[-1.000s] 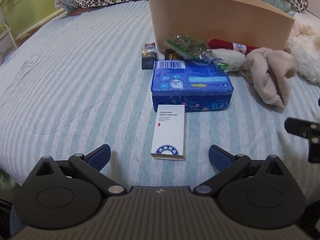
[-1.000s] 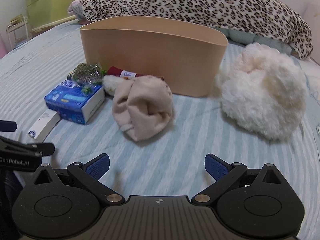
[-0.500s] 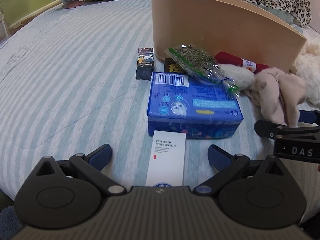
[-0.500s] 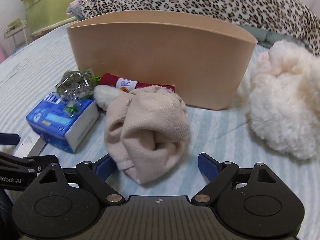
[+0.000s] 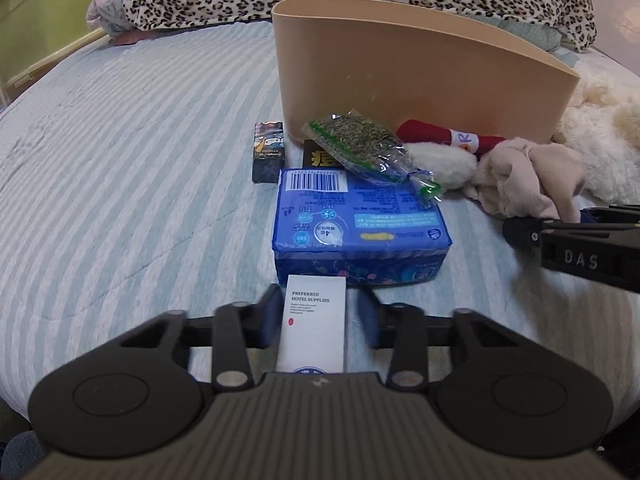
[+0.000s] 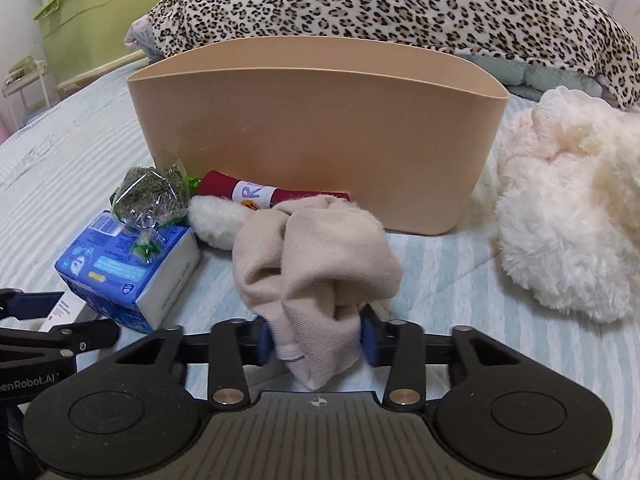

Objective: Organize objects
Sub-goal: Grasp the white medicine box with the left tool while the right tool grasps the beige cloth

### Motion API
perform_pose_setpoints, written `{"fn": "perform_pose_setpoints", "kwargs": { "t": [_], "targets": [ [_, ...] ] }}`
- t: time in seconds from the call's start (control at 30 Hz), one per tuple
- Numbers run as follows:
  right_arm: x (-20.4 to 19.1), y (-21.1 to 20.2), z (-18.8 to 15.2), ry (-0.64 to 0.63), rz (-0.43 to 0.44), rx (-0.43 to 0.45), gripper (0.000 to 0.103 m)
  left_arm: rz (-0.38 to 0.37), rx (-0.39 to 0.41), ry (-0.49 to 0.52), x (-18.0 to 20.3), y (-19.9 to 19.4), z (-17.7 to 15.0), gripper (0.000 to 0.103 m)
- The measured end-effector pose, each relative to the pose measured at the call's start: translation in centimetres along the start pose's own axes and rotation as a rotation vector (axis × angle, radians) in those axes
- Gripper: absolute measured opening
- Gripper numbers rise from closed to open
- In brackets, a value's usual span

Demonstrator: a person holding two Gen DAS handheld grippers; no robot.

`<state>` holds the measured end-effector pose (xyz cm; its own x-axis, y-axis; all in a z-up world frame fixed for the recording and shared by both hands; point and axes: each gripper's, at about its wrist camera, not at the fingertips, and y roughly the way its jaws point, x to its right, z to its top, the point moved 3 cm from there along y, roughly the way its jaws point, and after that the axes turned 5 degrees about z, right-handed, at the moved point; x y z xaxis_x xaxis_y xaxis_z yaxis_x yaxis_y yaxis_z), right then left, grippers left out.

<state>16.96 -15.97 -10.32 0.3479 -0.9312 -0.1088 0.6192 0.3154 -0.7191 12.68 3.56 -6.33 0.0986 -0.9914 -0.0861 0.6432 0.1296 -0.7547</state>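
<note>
A tan bin stands on the striped bed. In front of it lie a blue pack, a bag of dried herbs, a red roll, a small dark box and a white fluffy item. My left gripper has closed its jaws around a white hotel-supplies box. My right gripper has closed its jaws on a beige cloth, which also shows in the left wrist view.
A large white fluffy plush lies right of the bin. A leopard-print blanket runs along the back. A green storage box stands beyond the bed's left edge. Open striped bedding spreads to the left.
Both grippers moved forward and closed: the left around the white box, the right around the beige cloth. Both were open and short of these items before.
</note>
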Motion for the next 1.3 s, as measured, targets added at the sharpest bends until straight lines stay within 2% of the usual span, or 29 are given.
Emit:
{"fn": "perform_pose_setpoints", "kwargs": {
  "t": [0.03,0.27,0.37,0.57,0.7,0.93,1.07,1.2,1.3],
  "targets": [
    [0.1,-0.2,0.0,0.01,0.001,0.002,0.033,-0.005,0.0,-0.009,0.0,-0.2,0.0,0.032],
    [1.0,-2.3,0.1,0.044,-0.011,0.036,0.03,-0.02,0.033,-0.025,-0.2,-1.2,-0.3,0.032],
    [1.1,-3.6,0.6,0.04,-0.014,0.068,0.03,-0.004,0.08,-0.048,-0.5,-2.9,0.1,0.032],
    [1.9,-6.3,2.4,0.089,0.023,0.121,0.03,0.009,0.205,-0.027,-0.1,-6.2,3.5,0.032],
    [2.6,-7.7,4.3,0.092,0.024,0.17,0.03,0.015,0.262,-0.013,0.5,-6.6,5.9,0.032],
    [3.9,-8.5,8.4,0.065,0.006,0.253,0.03,0.018,0.337,0.01,2.3,-5.3,10.0,0.033],
    [4.2,-8.0,10.9,0.033,-0.018,0.295,0.03,0.013,0.347,0.003,3.4,-3.2,12.7,0.032],
    [4.8,-6.4,13.0,0.027,-0.025,0.293,0.03,0.004,0.385,0.013,4.7,-0.9,15.2,0.032],
    [5.2,-4.8,14.0,0.025,-0.029,0.284,0.03,0.03,0.37,0.037,5.7,1.4,16.4,0.032]
  ]
}}
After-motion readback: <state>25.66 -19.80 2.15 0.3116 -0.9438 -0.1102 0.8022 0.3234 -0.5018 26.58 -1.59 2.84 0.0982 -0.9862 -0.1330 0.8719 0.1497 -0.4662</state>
